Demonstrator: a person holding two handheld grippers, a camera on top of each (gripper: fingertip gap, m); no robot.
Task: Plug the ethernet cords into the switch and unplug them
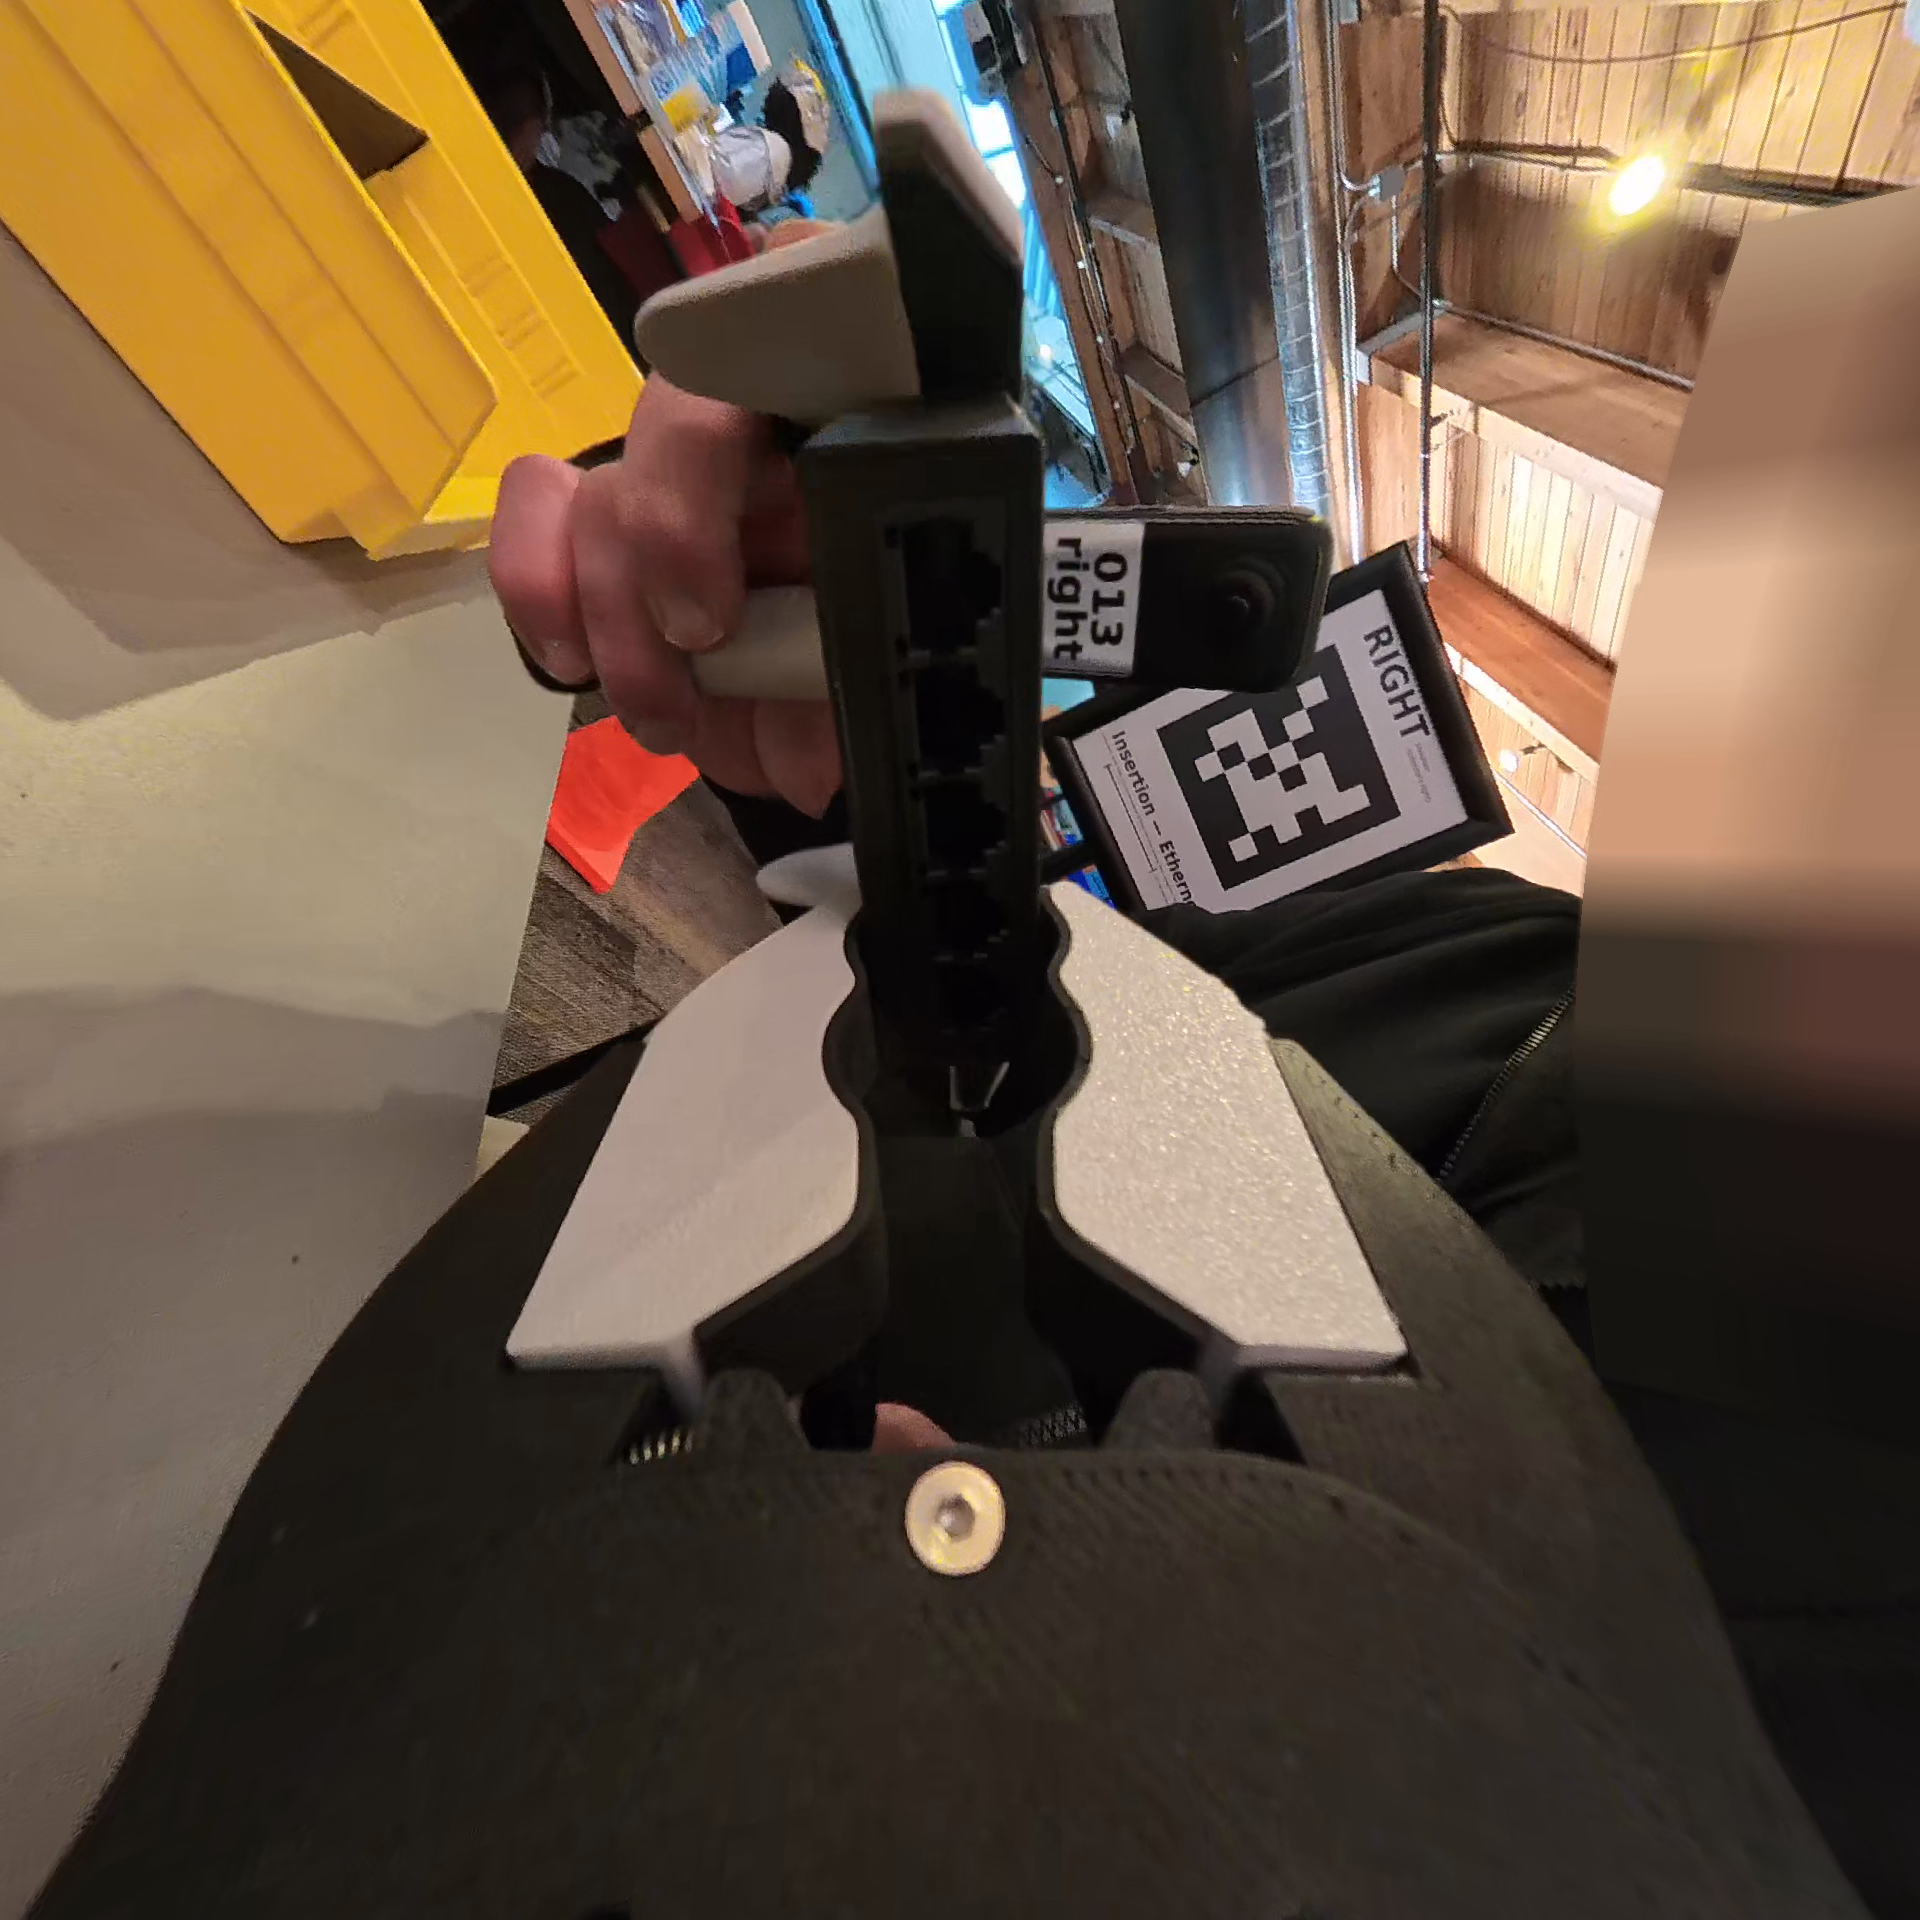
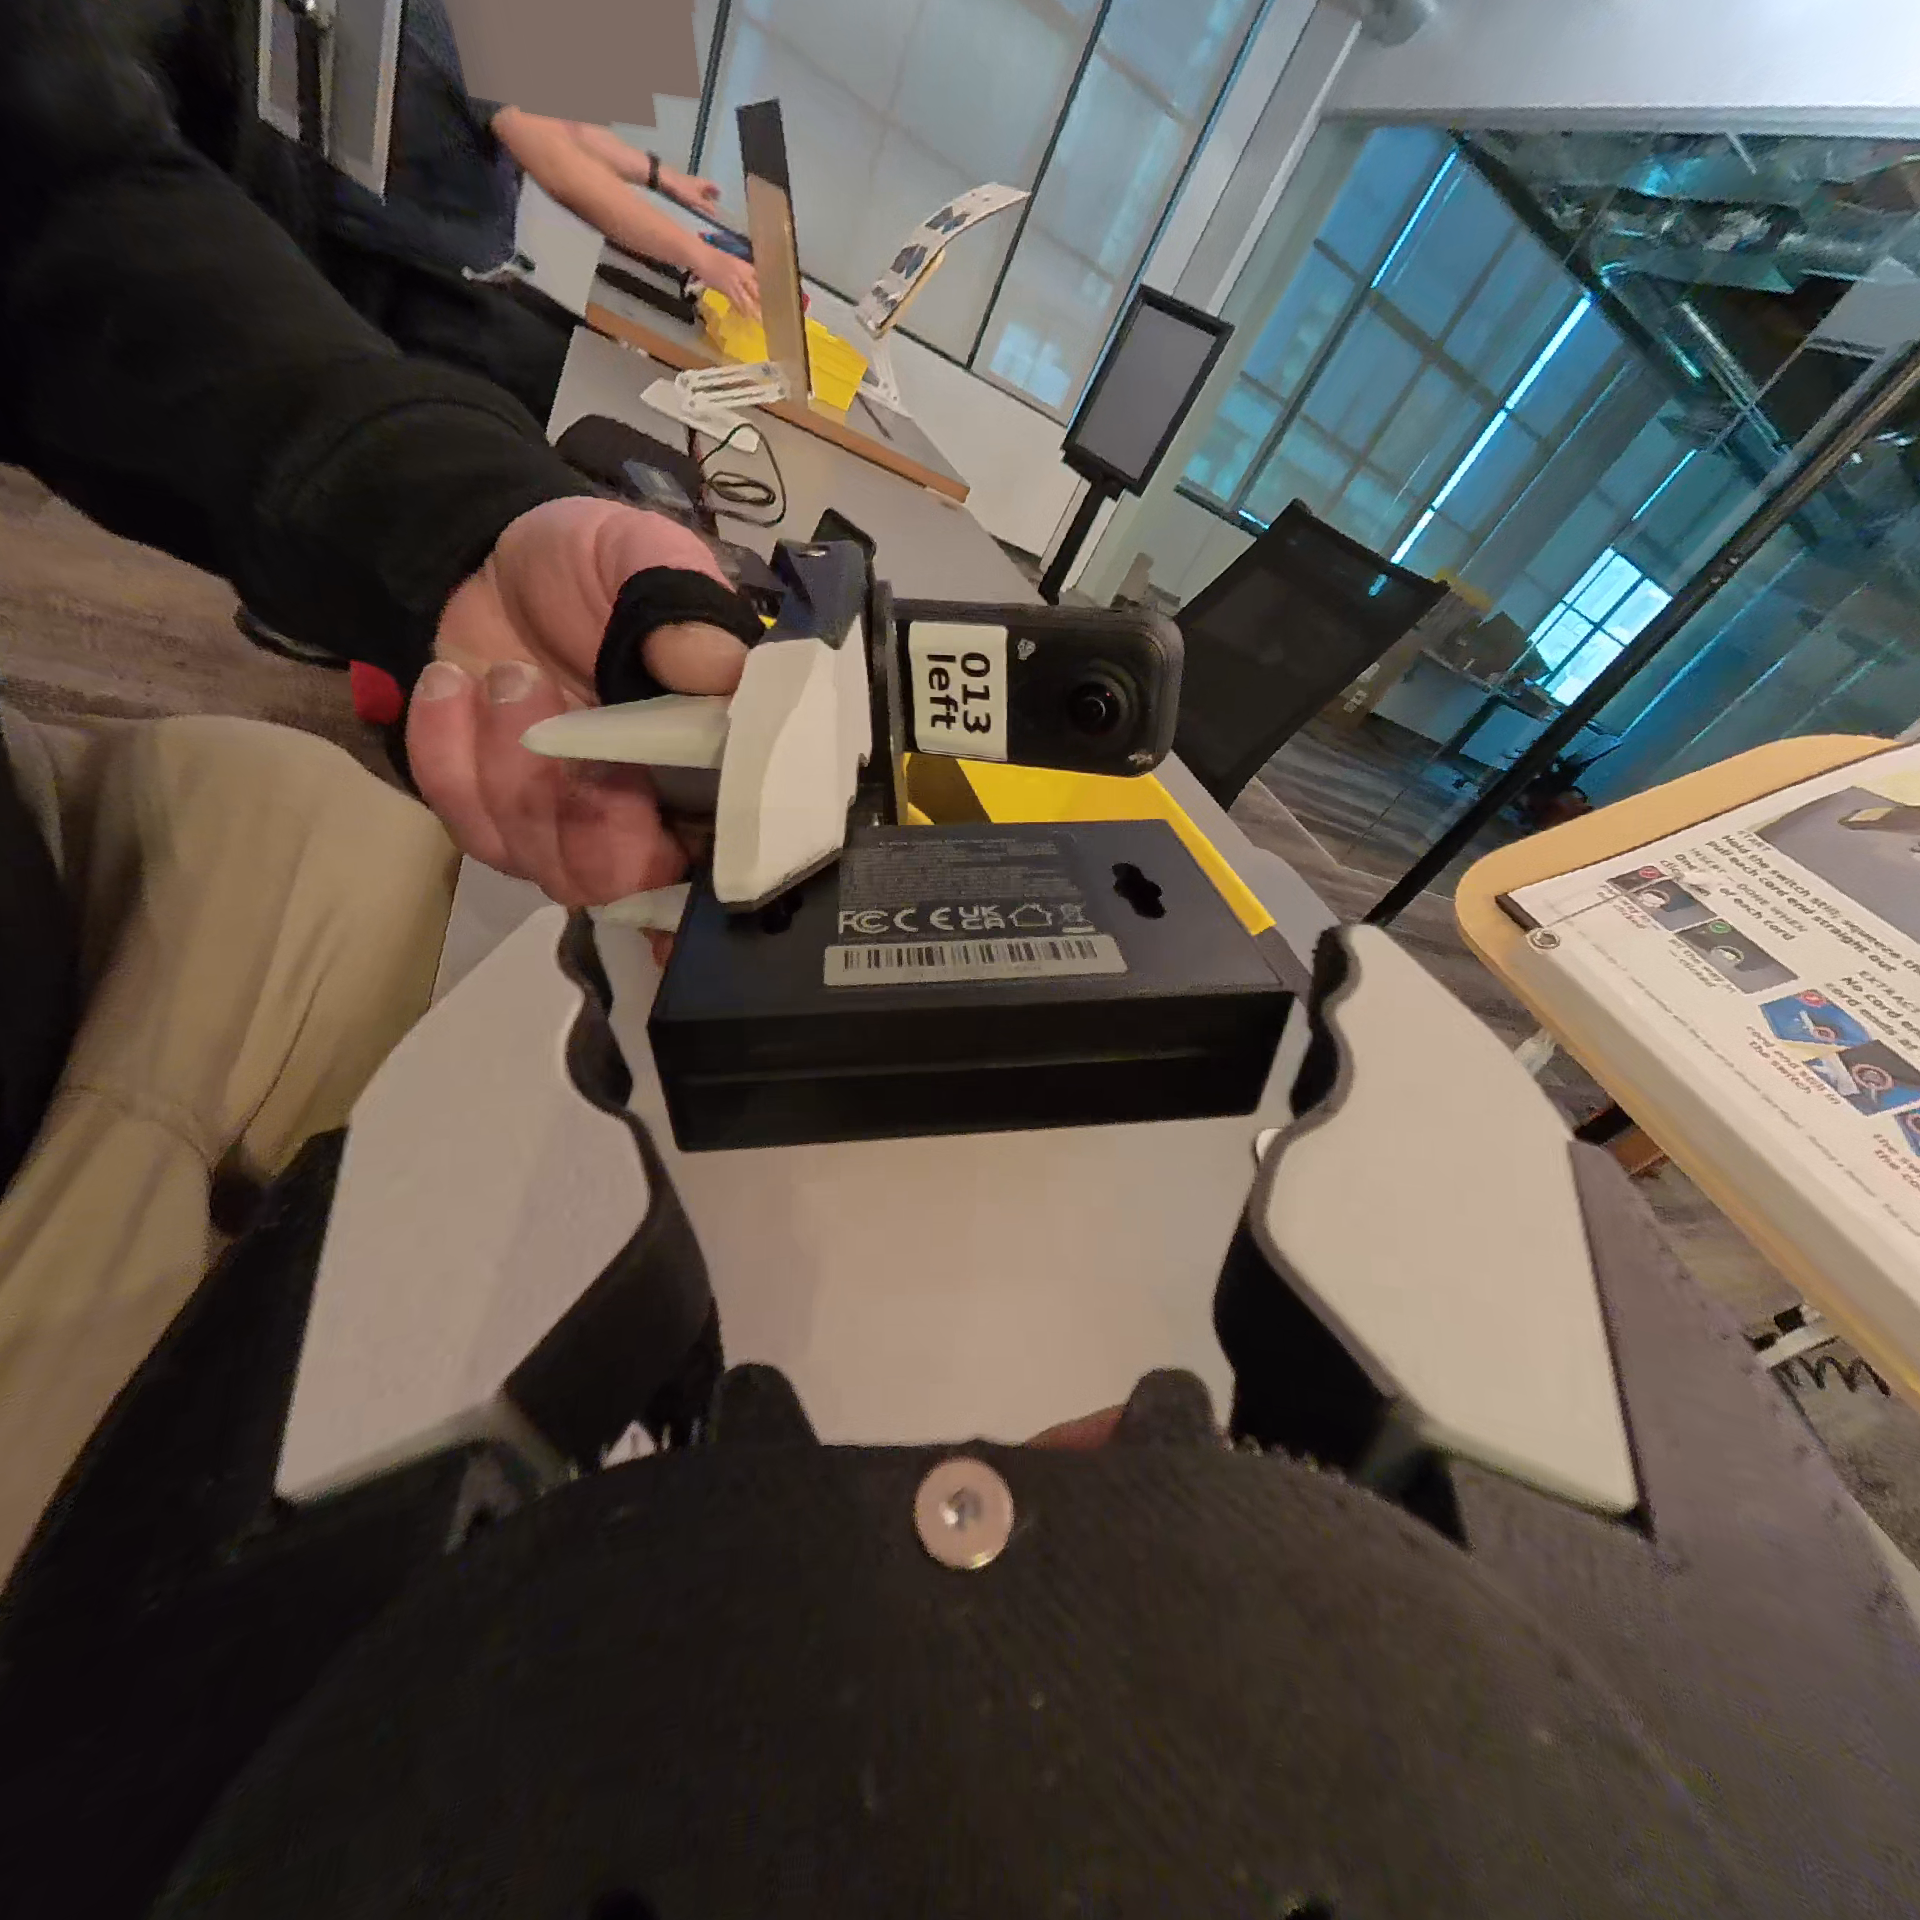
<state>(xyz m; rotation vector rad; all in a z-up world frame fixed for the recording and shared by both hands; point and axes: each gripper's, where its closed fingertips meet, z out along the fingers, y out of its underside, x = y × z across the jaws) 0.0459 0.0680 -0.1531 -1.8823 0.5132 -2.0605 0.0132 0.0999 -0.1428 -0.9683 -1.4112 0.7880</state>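
Left gripper (image 1: 956, 997) clamped on switch (image 1: 935, 665), right gripper (image 2: 956, 1049) wide apart, empty.
Switch looks light, rigid, smooth plastic; hold by flat sides near the end w/o covering ports.

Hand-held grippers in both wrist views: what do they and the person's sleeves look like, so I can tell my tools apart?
Each hand-held gripper has two pale grey, wavy-edged plastic fingers on a black textured body with one silver bolt. A small black camera with a white label is mounted on each. The person wears black sleeves and a black finger loop.
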